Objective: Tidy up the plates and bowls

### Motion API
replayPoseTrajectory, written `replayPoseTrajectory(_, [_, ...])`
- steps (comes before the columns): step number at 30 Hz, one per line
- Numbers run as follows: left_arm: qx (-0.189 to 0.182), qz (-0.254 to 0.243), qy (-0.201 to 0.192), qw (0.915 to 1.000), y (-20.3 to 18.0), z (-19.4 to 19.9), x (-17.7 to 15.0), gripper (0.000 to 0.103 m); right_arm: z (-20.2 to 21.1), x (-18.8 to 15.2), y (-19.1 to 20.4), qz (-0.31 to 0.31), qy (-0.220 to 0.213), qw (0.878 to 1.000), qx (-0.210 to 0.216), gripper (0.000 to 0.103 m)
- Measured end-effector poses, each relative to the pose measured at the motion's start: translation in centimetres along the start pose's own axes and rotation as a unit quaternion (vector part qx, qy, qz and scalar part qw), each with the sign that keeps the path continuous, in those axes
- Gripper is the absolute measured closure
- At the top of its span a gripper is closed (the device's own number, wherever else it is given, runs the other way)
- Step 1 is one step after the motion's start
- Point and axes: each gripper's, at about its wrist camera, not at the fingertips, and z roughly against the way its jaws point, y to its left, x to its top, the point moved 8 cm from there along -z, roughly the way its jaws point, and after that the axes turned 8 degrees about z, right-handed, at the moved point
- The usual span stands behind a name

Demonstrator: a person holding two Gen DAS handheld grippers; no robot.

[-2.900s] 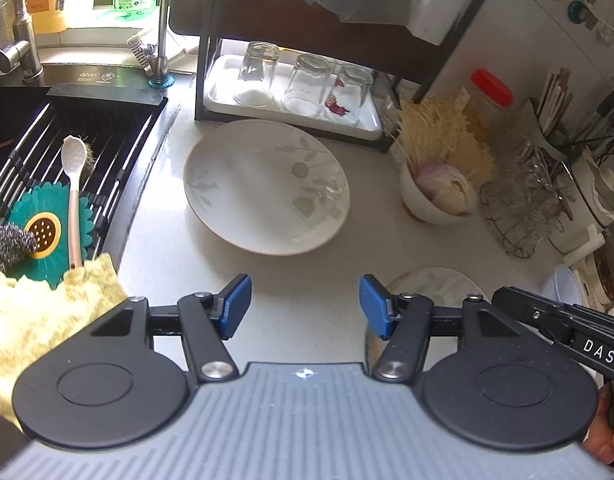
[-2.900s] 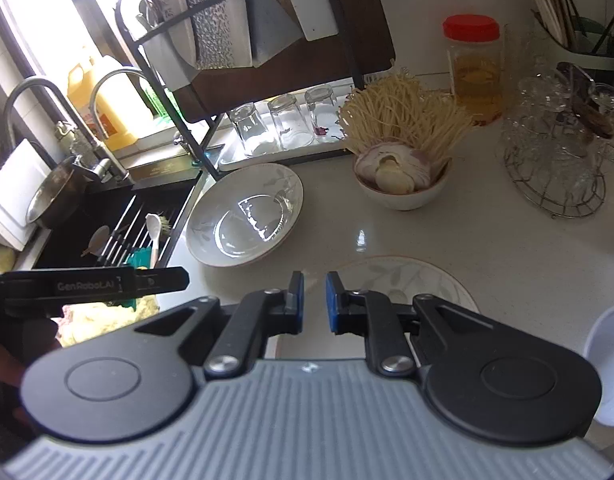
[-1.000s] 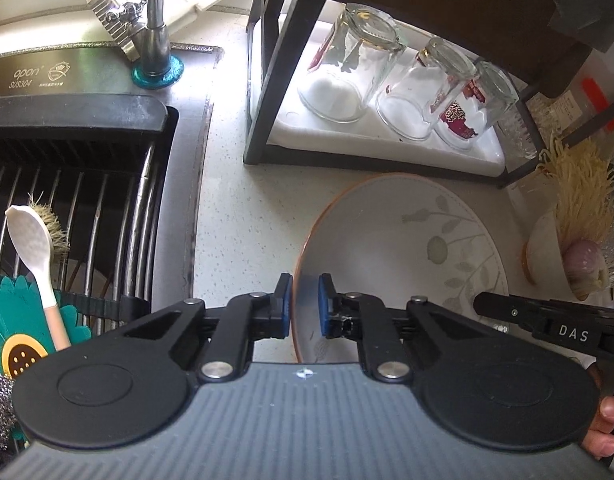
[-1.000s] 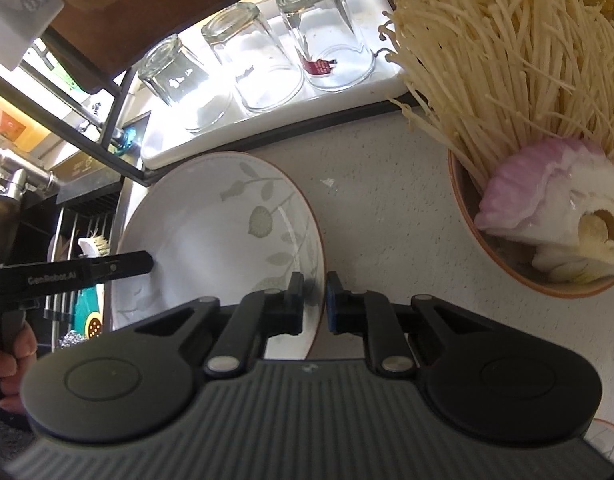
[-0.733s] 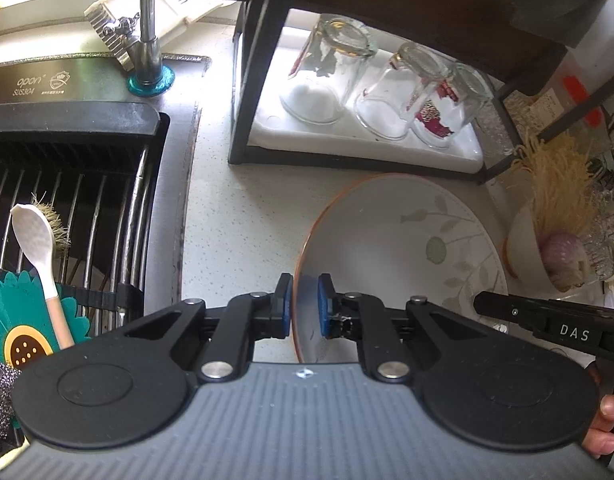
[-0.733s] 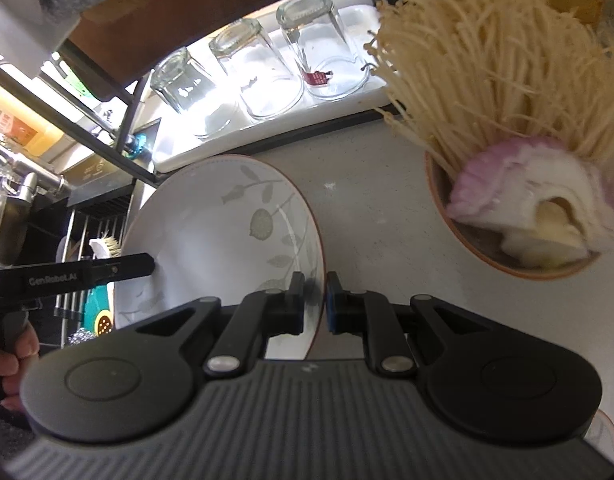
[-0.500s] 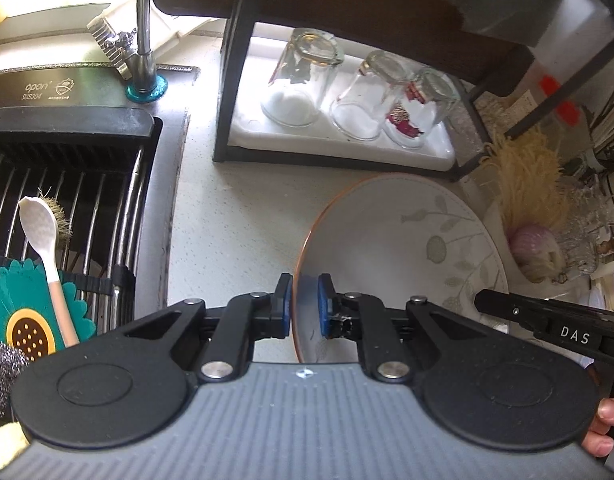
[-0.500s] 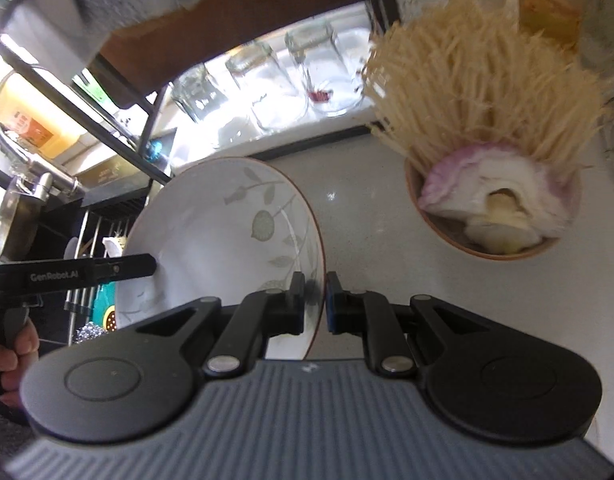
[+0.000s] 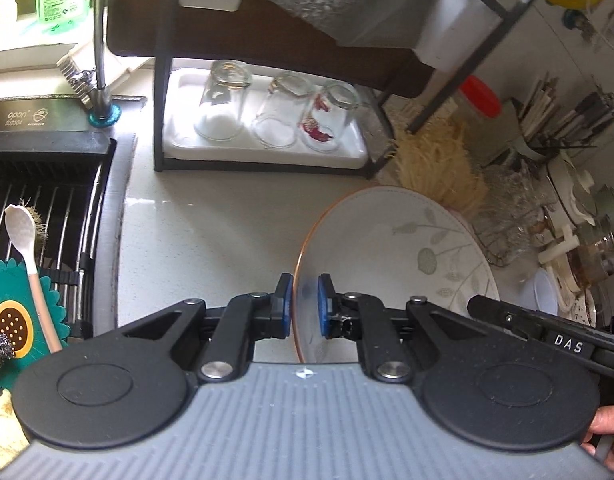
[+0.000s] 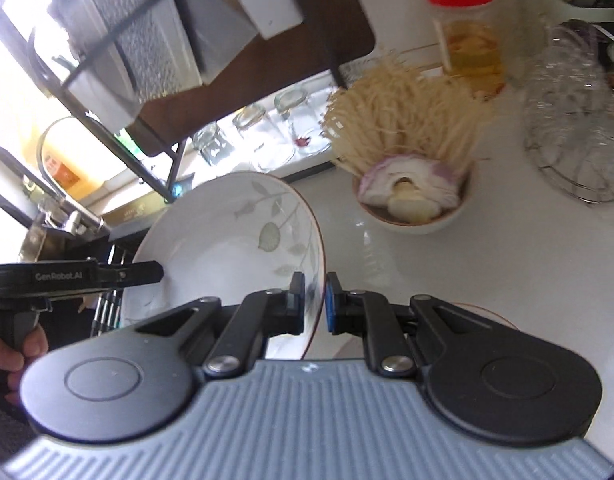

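Observation:
A large white plate with a grey leaf pattern and a brown rim is held in the air above the counter by both grippers. My left gripper is shut on its left rim. My right gripper is shut on its right rim, with the plate spreading out to the left. A second leaf-patterned plate lies flat on the counter below my right gripper, mostly hidden. A small bowl holding an onion half and enoki mushrooms stands on the counter to the right.
A black rack with three upturned glasses on a white tray stands behind. The sink with a drying grid and a spoon is on the left. A red-lidded jar and a wire basket of glasses stand at the right.
Both grippers closed on the large plate's rims and lifted it off the counter. It has risen and moved back toward me and to the right, away from the rack.

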Motion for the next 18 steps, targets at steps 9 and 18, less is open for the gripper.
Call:
replayPoseTrajectory(9, [-0.005,-0.01,-0.008,0.9999,-4.2,0.2,-3.7,0.088,3.7,-1.6,-3.1,0.005,-0.016,1.0,-0.001,0.09])
replayPoseTrajectory(18, [0.007,0.009,0.003,0.9999,-6.8,-2.2,-8.1,0.088,4.9,-3.4,-6.8,0.027,-0.006,1.0,-0.003,0.09])
